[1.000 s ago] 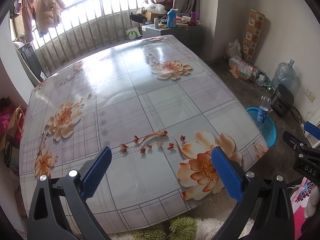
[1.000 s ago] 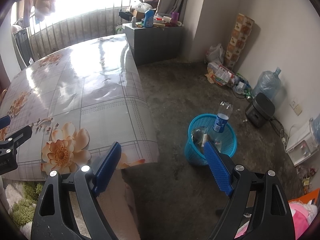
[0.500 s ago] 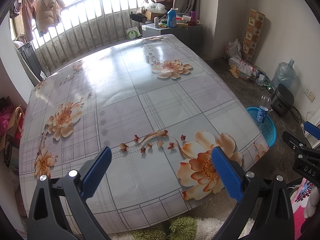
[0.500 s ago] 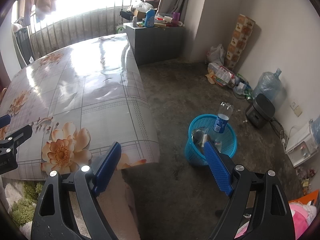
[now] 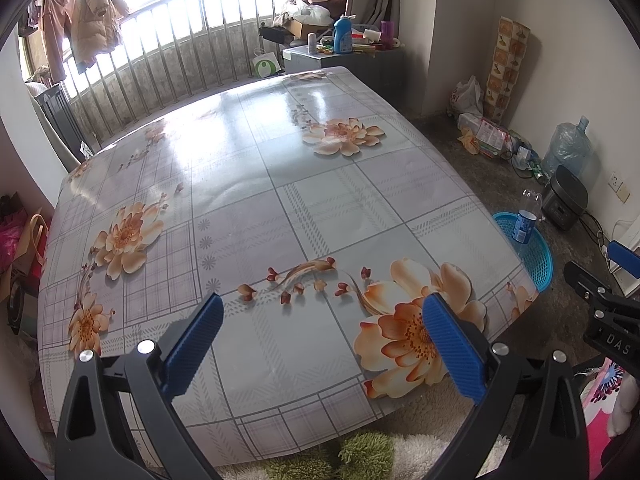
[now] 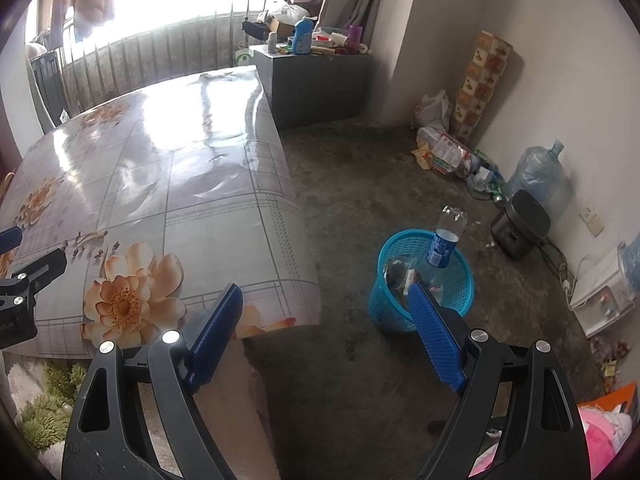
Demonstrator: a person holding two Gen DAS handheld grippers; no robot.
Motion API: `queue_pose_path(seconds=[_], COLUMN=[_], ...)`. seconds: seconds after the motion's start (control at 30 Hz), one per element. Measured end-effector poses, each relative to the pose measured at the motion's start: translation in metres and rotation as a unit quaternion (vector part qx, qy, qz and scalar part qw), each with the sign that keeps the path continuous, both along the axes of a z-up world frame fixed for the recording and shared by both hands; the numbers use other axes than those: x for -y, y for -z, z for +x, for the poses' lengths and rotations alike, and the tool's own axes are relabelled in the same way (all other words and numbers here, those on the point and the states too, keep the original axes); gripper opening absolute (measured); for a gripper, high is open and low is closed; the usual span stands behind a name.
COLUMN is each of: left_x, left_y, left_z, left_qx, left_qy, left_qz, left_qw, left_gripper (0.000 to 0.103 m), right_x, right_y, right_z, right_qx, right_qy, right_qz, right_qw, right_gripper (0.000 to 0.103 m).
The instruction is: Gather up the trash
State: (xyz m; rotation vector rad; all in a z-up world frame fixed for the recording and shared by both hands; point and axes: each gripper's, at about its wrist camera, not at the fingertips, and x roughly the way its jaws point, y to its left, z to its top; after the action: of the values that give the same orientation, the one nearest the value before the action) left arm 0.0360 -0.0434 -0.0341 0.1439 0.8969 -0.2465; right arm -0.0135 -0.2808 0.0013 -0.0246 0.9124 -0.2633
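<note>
A blue plastic basket stands on the floor right of the table, with a clear bottle upright in it among other trash. My right gripper hangs open above the floor near the table's corner, nothing between its blue pads. The basket's near rim lies behind the right pad. My left gripper is open over the near edge of the flowered table, holding nothing. In the left wrist view the basket and bottle peek past the table's right edge, and the right gripper's finger shows at the far right.
A grey cabinet with bottles and clutter stands behind the table. Bags and wrappers, a large water jug and a black cooker line the right wall. Railing runs along the window. A shaggy rug lies below the table's near edge.
</note>
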Motion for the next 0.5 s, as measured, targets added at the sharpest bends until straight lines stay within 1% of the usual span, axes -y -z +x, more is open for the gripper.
queue_pose_path(seconds=[0.5], left_x=[-0.0004], left_y=[0.0011], left_z=[0.0003], left_qx=[-0.001], left_qy=[0.0], left_qz=[0.0], left_qw=[1.0], left_gripper=[0.098], right_x=[-0.0043], right_y=[0.0032], right_z=[0.0011], right_qx=[0.0], right_qy=[-0.006], right_qz=[0.001], right_qw=[1.0], right_gripper=[0.081])
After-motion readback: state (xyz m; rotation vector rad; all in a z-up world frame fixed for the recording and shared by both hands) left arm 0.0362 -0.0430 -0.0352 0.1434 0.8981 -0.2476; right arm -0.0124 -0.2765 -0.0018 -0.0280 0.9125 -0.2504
